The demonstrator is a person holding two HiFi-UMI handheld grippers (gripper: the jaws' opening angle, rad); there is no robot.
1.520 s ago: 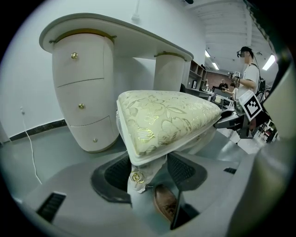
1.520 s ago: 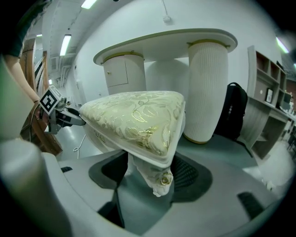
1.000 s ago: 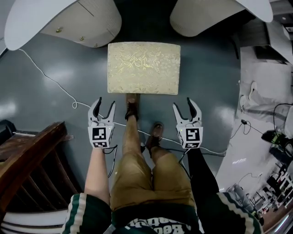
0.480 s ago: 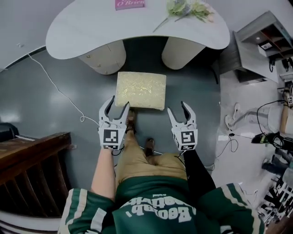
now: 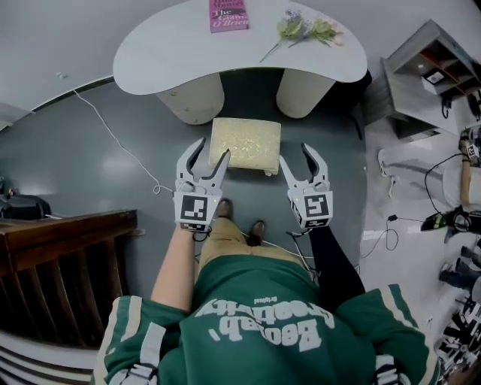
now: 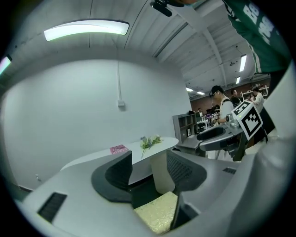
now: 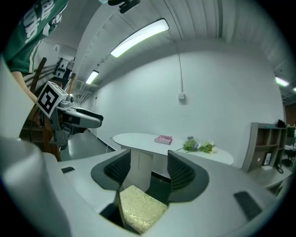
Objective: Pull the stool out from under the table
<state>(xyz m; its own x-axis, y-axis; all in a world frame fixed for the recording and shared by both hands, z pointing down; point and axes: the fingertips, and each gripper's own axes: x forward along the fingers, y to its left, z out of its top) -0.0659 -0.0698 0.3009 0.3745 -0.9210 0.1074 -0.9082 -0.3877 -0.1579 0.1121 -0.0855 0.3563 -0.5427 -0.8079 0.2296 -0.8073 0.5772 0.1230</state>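
Note:
The stool [image 5: 245, 145], with a pale gold patterned cushion, stands on the grey floor just in front of the white kidney-shaped table [image 5: 180, 46], outside its two round legs. My left gripper [image 5: 209, 158] is held up level, open and empty, its tips over the stool's left edge in the head view. My right gripper [image 5: 299, 161] is likewise open and empty, beside the stool's right edge. Both gripper views look along the jaws at the table, with the stool [image 6: 156, 213] [image 7: 138, 209] low between the jaws. Neither gripper touches the stool.
A pink book [image 5: 228, 14] and a sprig of flowers [image 5: 304, 31] lie on the table. A white cable [image 5: 113, 139] runs across the floor at left. A dark wooden rail [image 5: 60, 256] is at lower left, a grey shelf unit [image 5: 425, 83] at right. People [image 6: 223, 107] stand far off.
Both grippers have risen away from the floor and now point level. The head view has pulled back, so the whole table top shows and the stool looks smaller. The stool has not moved.

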